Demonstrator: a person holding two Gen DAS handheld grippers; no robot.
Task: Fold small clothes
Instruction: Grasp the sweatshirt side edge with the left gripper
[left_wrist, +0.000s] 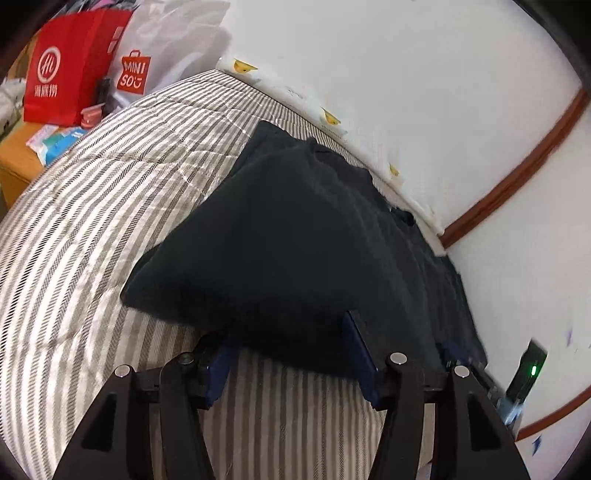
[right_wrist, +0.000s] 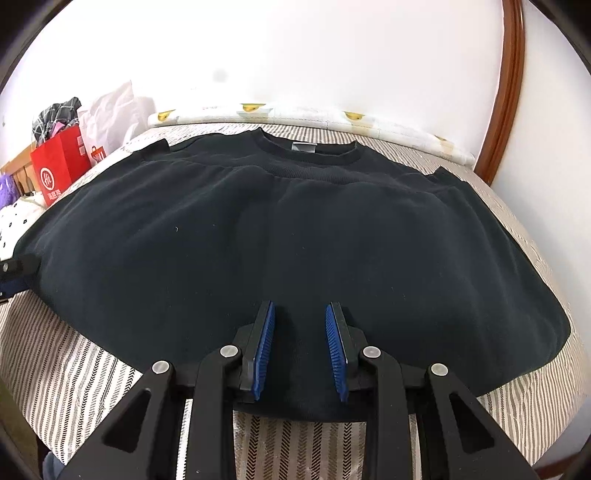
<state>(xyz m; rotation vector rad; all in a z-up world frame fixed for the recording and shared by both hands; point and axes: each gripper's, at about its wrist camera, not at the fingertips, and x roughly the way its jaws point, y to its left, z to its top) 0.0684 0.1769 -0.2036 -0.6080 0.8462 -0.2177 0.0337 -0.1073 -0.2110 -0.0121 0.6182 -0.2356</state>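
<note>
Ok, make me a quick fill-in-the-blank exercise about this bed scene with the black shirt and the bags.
1. The black sweatshirt lies on a ____ bedcover.
2. The paper bag beside the white Miniso bag is ____.
3. The pads on the right gripper are ____.
4. The small tag sits inside the sweatshirt's ____.

Missing words: striped; red; blue; collar

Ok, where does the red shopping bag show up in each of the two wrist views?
Left wrist view: the red shopping bag stands at the top left, beyond the striped bedcover, beside a white bag.
Right wrist view: the red shopping bag is small at the left edge, past the far left corner of the black sweatshirt.
Shared landmark: the white bag with a red logo right next to it.
</note>
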